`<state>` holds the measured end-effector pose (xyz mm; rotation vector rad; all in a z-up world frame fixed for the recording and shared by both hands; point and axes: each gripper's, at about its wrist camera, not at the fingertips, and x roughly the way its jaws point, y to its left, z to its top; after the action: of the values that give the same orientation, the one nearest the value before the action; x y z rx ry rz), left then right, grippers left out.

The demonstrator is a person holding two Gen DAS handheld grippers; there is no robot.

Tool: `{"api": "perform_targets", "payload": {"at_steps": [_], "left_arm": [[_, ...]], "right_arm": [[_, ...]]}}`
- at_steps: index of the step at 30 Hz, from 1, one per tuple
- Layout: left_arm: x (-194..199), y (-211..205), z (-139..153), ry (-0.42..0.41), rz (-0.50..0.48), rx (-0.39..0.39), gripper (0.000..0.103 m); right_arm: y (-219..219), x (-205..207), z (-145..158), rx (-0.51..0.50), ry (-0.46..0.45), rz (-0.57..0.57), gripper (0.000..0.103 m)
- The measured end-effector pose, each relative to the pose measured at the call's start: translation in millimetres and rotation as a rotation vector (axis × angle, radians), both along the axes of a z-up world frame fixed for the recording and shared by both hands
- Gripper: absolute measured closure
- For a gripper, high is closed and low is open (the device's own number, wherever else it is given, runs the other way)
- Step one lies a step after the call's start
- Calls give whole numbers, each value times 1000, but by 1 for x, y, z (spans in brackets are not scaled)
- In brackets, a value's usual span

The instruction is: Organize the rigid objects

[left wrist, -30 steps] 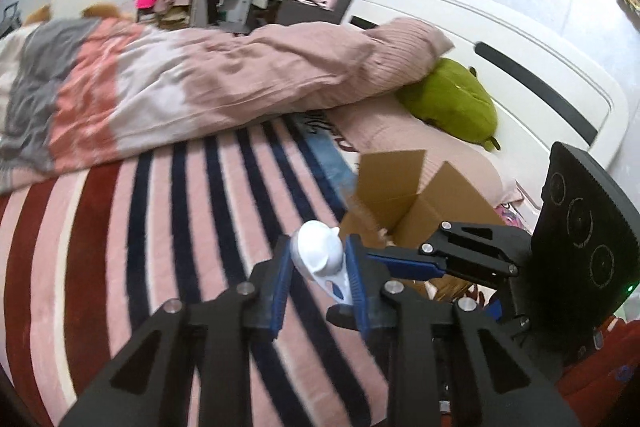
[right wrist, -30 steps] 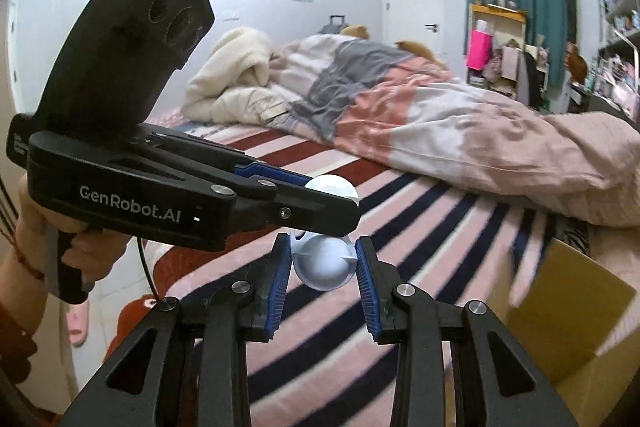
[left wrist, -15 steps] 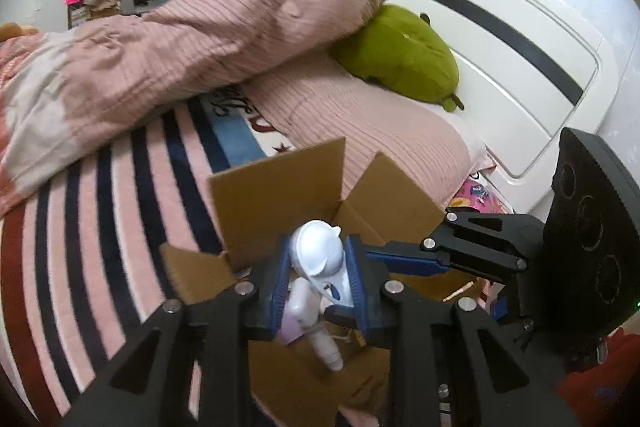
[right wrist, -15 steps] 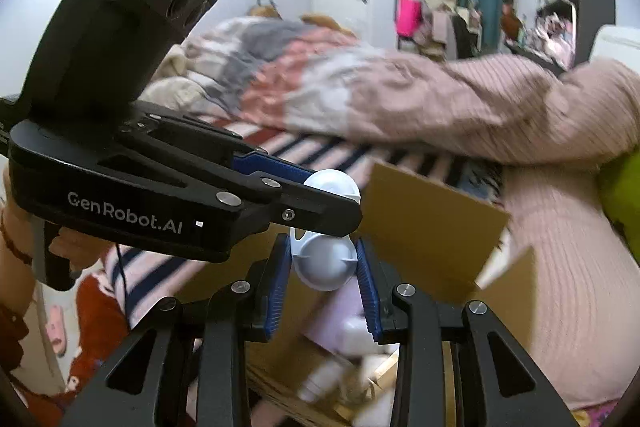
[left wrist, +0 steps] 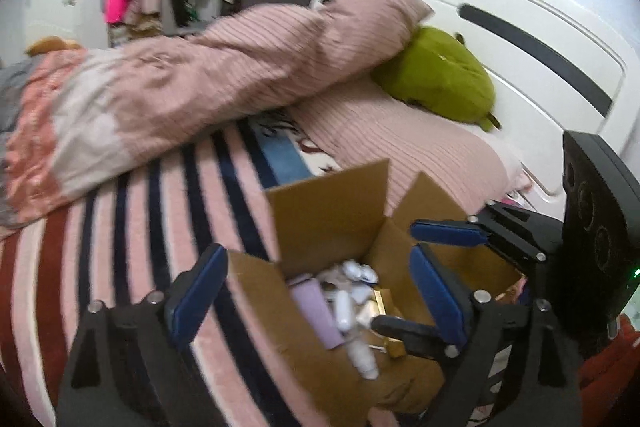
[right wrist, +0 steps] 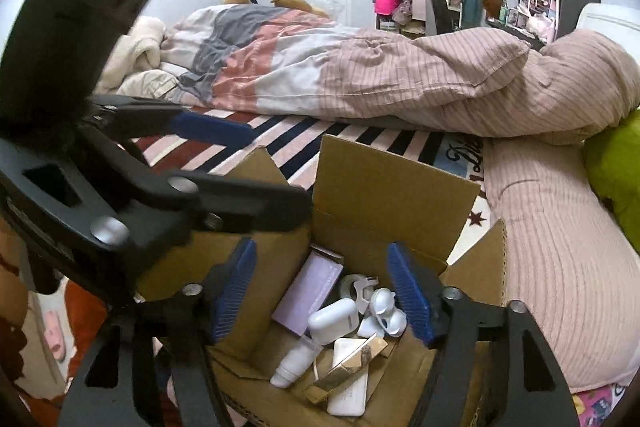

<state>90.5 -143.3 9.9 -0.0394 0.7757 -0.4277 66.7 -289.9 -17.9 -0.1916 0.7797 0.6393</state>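
1. Cardboard box (right wrist: pixel 396 195): stands on the striped blanket (left wrist: pixel 132 227) of the bed with flaps open, beside the pink pillow (right wrist: pixel 560 267).
2. Box contents: lilac case (right wrist: pixel 308 291), white earbud case (right wrist: pixel 332 321), tape dispenser (right wrist: pixel 356 285), white figurine (right wrist: pixel 386 311), white tube (right wrist: pixel 294 363), gold-edged item (right wrist: pixel 348 367).
3. Left gripper (left wrist: pixel 316 303): over the box, fingers apart, holding nothing.
4. Right gripper (right wrist: pixel 320 295): over the box, fingers apart, holding nothing.
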Motion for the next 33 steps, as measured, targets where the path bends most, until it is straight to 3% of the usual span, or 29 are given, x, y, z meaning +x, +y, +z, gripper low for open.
{"api": "perform_targets", "payload": {"at_steps": [4, 9, 12, 18, 33], "left_arm": [[-20, 20, 10, -67, 91, 27, 10], [-44, 44, 18, -126, 200, 45, 10], [-56, 57, 20, -147, 270, 54, 9], [-70, 79, 12, -156, 382, 78, 8], [-82, 93, 4, -162, 439, 80, 8]], "right_arm": [[6, -2, 3, 22, -16, 17, 16], [11, -10, 15, 64, -74, 32, 15], [10, -16, 23, 103, -122, 26, 4], [2, -22, 37, 223, -168, 13, 4], [6, -31, 30, 215, -178, 17, 3]]}}
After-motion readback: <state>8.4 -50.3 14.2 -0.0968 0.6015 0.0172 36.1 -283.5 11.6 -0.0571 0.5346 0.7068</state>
